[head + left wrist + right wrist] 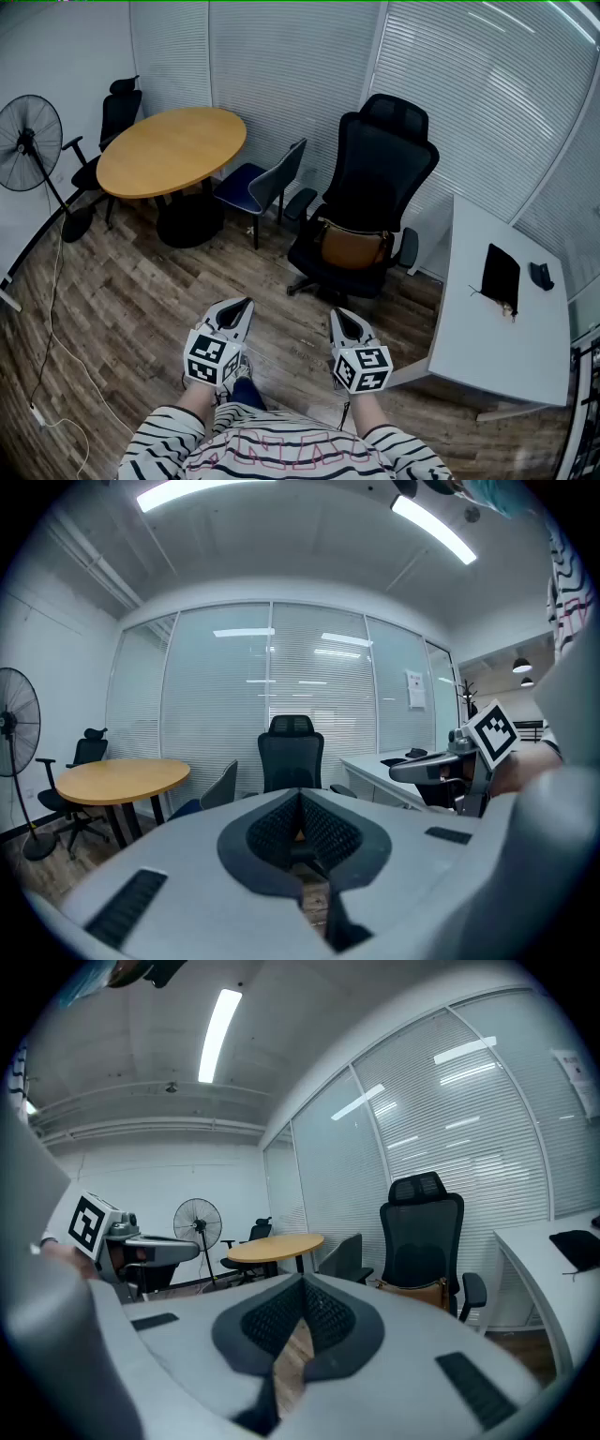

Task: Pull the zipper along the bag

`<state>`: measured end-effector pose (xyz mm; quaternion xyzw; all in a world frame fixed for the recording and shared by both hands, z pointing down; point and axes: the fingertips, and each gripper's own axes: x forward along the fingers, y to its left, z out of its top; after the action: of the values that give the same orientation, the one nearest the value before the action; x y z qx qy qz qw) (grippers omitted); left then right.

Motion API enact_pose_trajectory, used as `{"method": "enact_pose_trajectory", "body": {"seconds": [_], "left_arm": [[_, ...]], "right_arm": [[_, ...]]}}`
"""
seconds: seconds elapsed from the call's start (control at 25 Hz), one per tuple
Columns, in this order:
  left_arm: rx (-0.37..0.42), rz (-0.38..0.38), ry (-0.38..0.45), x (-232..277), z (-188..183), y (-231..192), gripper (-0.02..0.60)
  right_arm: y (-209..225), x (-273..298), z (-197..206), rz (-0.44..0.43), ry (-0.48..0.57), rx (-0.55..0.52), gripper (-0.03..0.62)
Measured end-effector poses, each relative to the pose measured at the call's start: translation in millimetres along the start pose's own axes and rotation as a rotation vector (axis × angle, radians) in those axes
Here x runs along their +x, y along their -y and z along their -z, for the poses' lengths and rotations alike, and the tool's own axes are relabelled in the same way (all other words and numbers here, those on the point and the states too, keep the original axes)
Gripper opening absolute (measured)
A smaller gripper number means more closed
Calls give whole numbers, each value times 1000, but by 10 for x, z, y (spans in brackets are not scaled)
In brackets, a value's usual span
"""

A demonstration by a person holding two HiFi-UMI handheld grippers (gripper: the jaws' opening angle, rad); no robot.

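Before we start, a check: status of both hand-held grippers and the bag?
Left hand-held gripper shut, empty; right hand-held gripper same. Brown bag on black chair, untouched. Only floor between.

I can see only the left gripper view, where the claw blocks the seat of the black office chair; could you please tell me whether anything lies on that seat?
Observer: Yes, a brown bag lies on the seat of the black office chair.
Operator: Thank you. Is the right claw holding anything?
Observer: No. The right claw is shut, with nothing between its jaws.
Operator: Is there anything on the floor that I should mind?
Observer: A white cable trails over the wood floor at the far left, from near the standing fan down to a white power strip.
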<state>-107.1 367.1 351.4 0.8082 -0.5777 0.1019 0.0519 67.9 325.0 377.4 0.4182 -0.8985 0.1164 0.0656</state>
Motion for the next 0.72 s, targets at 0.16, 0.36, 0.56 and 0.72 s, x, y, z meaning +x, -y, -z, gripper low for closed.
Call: {"method": "enact_pose_trajectory", "body": {"seconds": [0.16, 0.36, 0.56, 0.72], "left_arm": [[4, 1, 2, 3, 15, 27, 26], [-37, -18, 31, 3, 55, 45, 29], [-81, 22, 5, 187, 206, 0, 50], [-109, 89, -36, 595, 299, -54, 132]], "right_arm": [[-3, -13, 31, -3, 1, 8, 28], [57, -22, 75, -1, 18, 53, 31], [148, 139, 169, 21, -21, 34, 138], [342, 365, 251, 54, -55, 58, 169]]}}
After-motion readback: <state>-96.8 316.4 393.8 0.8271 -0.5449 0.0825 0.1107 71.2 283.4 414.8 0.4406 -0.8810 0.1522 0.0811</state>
